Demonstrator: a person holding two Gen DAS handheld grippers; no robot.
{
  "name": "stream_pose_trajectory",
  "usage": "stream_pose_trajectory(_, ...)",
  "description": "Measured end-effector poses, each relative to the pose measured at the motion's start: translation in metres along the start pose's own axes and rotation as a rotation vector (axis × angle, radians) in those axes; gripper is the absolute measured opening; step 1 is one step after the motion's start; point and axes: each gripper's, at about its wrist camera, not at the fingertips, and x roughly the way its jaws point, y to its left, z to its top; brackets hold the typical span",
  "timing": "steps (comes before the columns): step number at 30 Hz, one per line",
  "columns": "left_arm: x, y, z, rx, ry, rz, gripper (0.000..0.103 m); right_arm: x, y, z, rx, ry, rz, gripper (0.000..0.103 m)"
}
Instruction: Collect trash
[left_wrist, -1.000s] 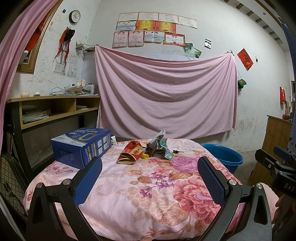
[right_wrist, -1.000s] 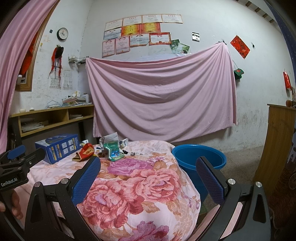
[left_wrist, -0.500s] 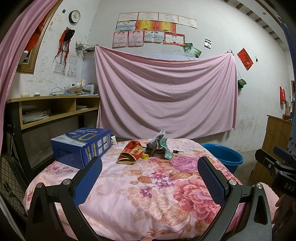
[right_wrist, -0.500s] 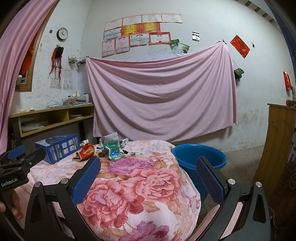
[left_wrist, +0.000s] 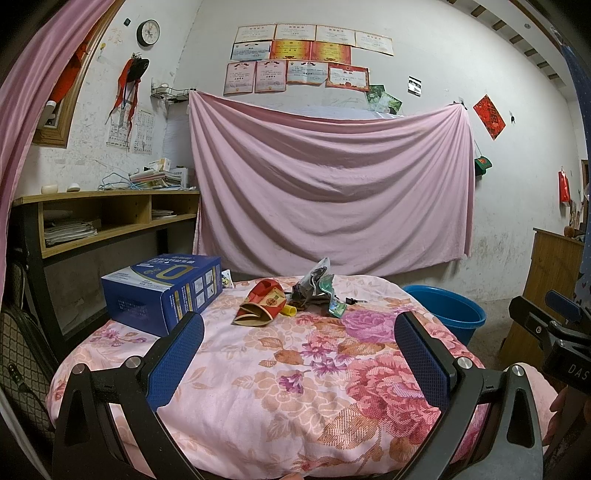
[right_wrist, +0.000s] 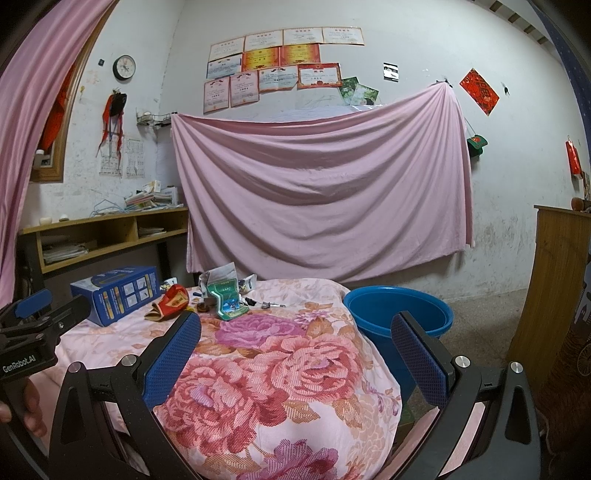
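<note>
Trash pile: a red packet (left_wrist: 263, 303), a small yellow cap-like piece (left_wrist: 289, 312), a crumpled grey wrapper (left_wrist: 312, 282) and a green printed packet (right_wrist: 226, 300) lie clustered on the floral-covered desk (left_wrist: 295, 373), a little above the centre of the left wrist view and at left of centre in the right wrist view. The pieces touch or overlap one another; a thin dark item (left_wrist: 355, 301) lies just beside them, too small to identify. The red packet is flattened with its open mouth toward the camera; the grey wrapper stands up, creased; the green packet lies flat at the near edge of the cluster.

Change: none is evident. Across the preceding second neither view has shifted, and the pile lies as it did. Judged from this, collection has not begun and the approach is still to come.

Tools: the left tool (left_wrist: 299, 354) is spread wide and empty at the lower edge of its frame, well short of the pile. The right tool (right_wrist: 295, 354) is likewise spread and empty.

Surroundings: a blue carton (left_wrist: 162, 291) sits at the left of the desk, near the trash. A blue basin (right_wrist: 399, 312) stands on the floor just beside the desk, at right of centre, the likely receptacle. A pink sheet (left_wrist: 328, 184) hangs on the wall behind.
</note>
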Motion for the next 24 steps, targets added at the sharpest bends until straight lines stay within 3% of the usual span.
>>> stream_pose_trajectory(24, 0.0001, -0.0001, 0.0, 0.001, 0.002, 0.0, 0.101, 0.004, -0.0031, -0.0024, 0.002, 0.004, 0.001, 0.103)
